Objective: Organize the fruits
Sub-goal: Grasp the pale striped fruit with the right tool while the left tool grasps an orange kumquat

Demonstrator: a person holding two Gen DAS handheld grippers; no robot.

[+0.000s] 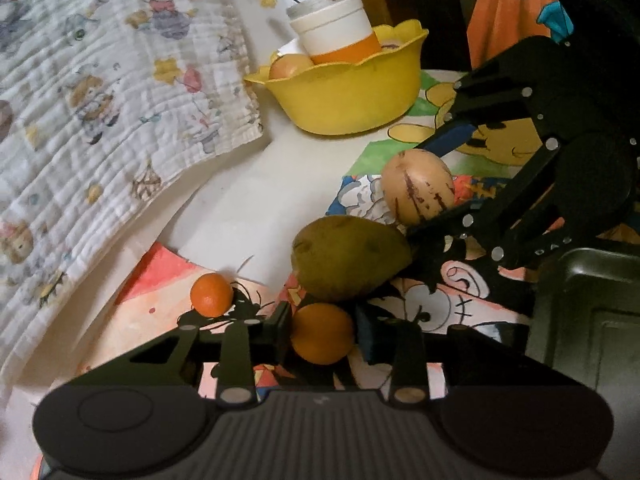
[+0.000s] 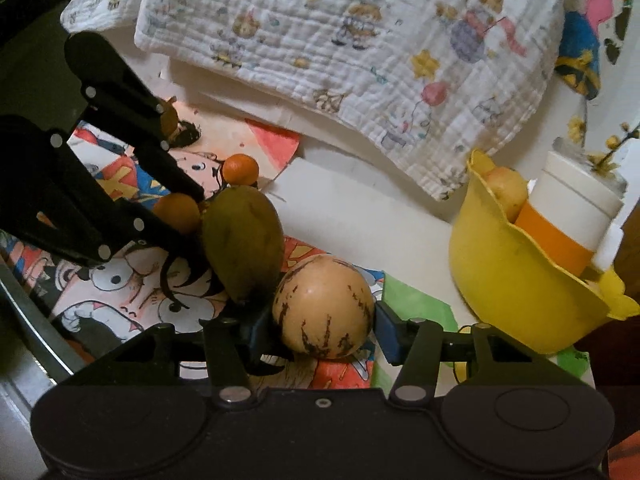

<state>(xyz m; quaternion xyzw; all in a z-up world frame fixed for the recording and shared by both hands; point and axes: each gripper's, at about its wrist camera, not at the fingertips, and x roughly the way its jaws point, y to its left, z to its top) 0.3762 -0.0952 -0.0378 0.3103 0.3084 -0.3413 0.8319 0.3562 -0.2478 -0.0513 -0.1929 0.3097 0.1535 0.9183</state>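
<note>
My left gripper [image 1: 322, 330] has its fingers around an orange [image 1: 322, 334] on the cartoon-print table cover; the left finger touches it, a small gap shows on the right. My right gripper [image 2: 324, 326] has its fingers around a tan melon with dark streaks [image 2: 324, 306], which also shows in the left wrist view [image 1: 418, 186]; its pads sit at the melon's sides. A green mango [image 1: 348, 258] lies between the two fruits and also shows in the right wrist view [image 2: 242, 240]. A small tangerine [image 1: 211, 294] lies to the left. A yellow bowl [image 1: 348, 100] stands at the back.
The yellow bowl [image 2: 516, 284] holds a white and orange cup [image 2: 568, 216] and a pale fruit [image 2: 508, 190]. A printed white quilt [image 1: 100, 100] covers the left and back. A dark tray [image 1: 592, 312] sits at the right edge. An orange cloth [image 1: 508, 8] hangs behind.
</note>
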